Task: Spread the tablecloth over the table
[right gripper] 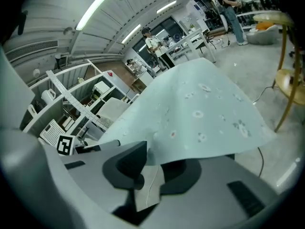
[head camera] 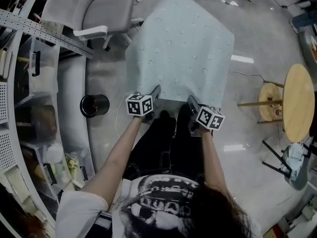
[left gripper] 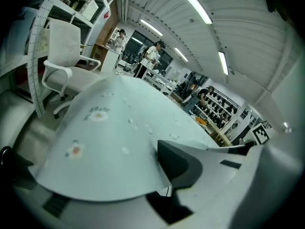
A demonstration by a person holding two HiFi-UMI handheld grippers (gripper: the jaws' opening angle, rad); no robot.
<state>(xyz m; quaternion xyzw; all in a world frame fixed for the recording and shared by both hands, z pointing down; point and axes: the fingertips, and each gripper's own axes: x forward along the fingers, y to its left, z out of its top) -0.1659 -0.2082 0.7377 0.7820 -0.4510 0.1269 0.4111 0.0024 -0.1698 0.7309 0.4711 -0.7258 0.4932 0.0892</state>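
A pale green tablecloth with small flower prints lies draped over the table in front of me; the table itself is hidden under it. Both grippers are at its near edge. My left gripper holds the near left corner, its jaws shut on the tablecloth, which covers one jaw. My right gripper is at the near right corner. In the right gripper view the tablecloth runs over one jaw, and its corner flap hangs loose between the parted pads of that gripper.
A white office chair stands at the table's far left. A black round bin sits on the floor at the left, next to storage shelves. At the right are a round wooden table and a wooden stool.
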